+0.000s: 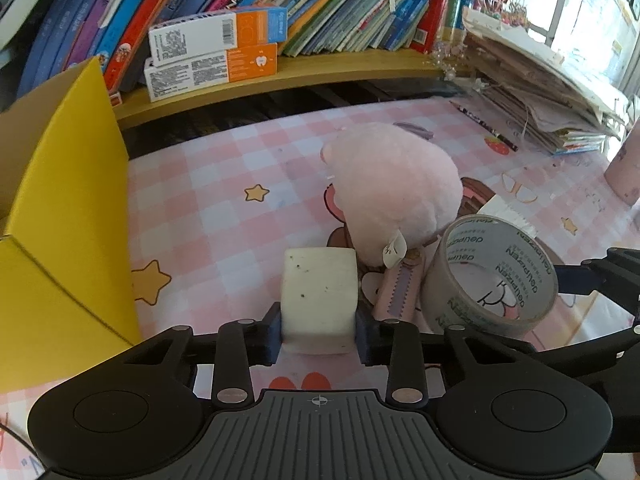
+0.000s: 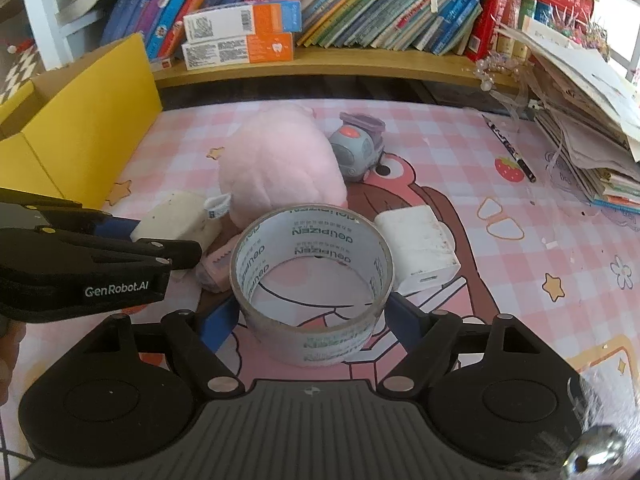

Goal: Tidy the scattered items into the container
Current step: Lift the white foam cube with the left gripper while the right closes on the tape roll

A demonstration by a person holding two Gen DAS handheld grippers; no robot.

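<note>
One tape roll [image 2: 312, 276], two toothpaste boxes [image 2: 240, 40]

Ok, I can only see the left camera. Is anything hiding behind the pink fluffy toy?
Observer: Yes, a grey round toy sits right behind the pink plush.
Operator: Has the other gripper grabbed the tape?
Observer: The right gripper has the tape roll between its jaws, which look closed against both sides.
Operator: What's that white thing past the tape?
Observer: A white charger, lying just beside the roll with its port facing the camera.
</note>
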